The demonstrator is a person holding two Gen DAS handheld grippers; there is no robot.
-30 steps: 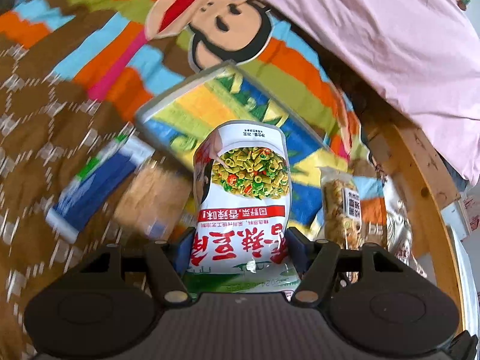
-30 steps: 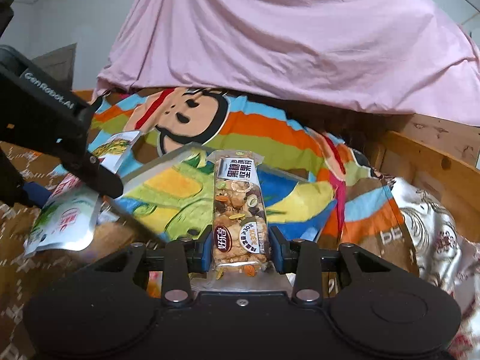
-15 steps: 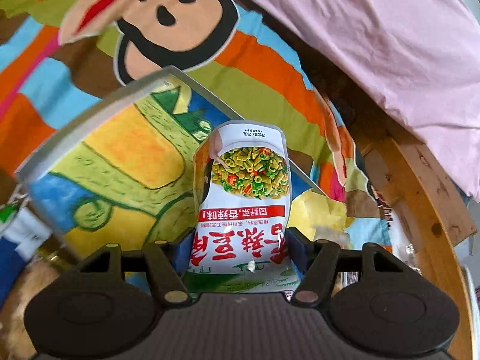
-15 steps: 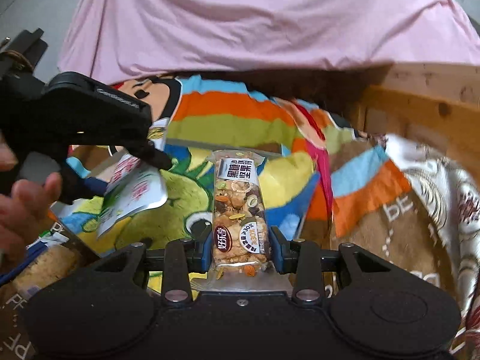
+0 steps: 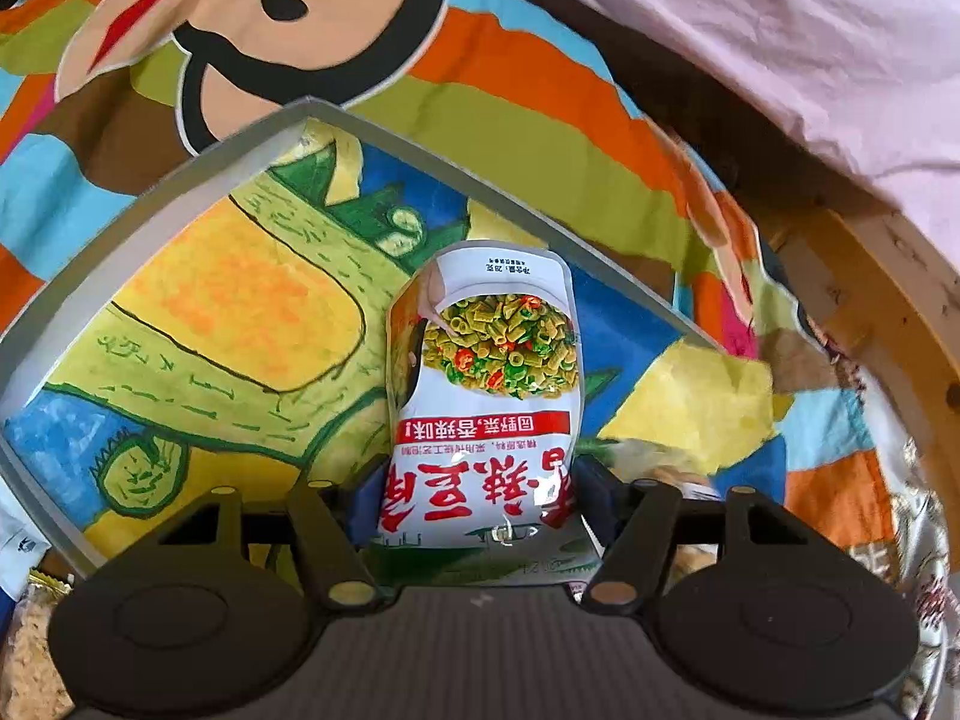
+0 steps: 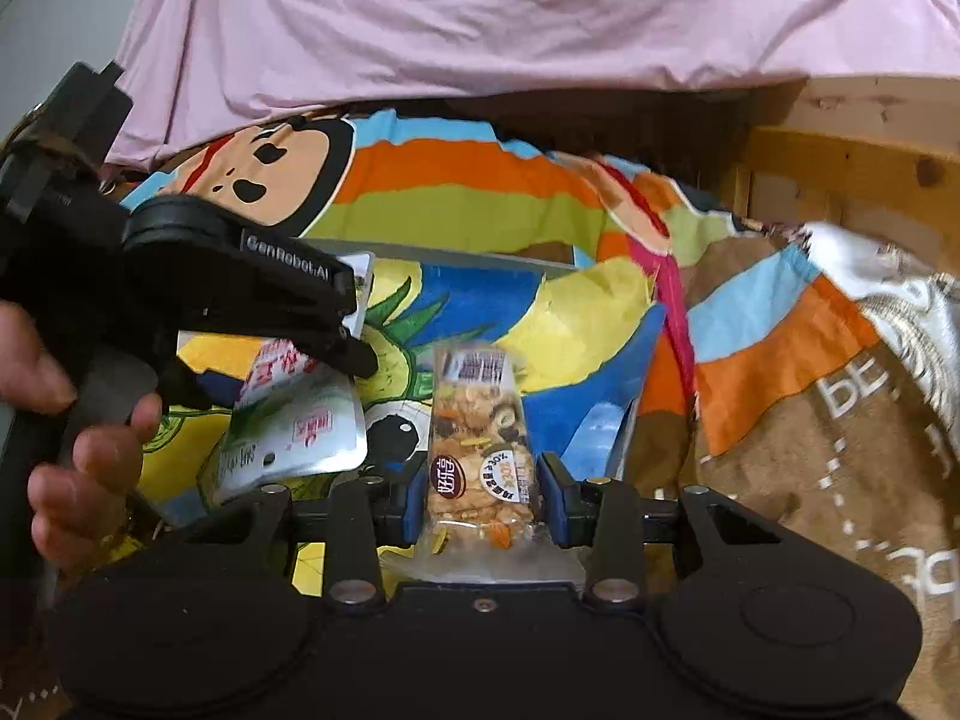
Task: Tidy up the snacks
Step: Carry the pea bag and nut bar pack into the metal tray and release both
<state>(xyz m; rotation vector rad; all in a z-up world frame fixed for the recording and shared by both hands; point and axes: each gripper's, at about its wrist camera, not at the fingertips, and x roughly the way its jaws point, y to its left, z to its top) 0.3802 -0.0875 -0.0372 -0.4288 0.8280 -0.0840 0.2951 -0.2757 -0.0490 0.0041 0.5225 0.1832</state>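
Now brought over the painted tray (image 5: pixel 180 180) from beside it, left gripper (image 5: pixel 480 498) clamped on the white snack bag (image 5: pixel 486 396), right gripper (image 6: pixel 480 495) clamped on the nut bar (image 6: pixel 480 438), ready for setting down inside.

Tray (image 5: pixel 162 186) lies on the cartoon blanket (image 5: pixel 480 120), one corner pointing away toward the pink sheet (image 5: pixel 780 30) behind it. Left gripper (image 5: pixel 480 483) sits over the tray's near part, snack pouch (image 5: pixel 486 396) clamped between its jaws and standing up over the tray floor. In the right wrist view the right gripper (image 6: pixel 480 495) is to the right of the left gripper (image 6: pixel 288 324), nut bar (image 6: pixel 477 450) pinched upright between its jaws above the tray's right part (image 6: pixel 624 438). A hand (image 6: pixel 78 450) grips the left tool at far left. Wooden bed frame (image 6: pixel 840 180) lies right and behind. Another packet (image 5: pixel 30 648) lies outside the tray's near left edge.
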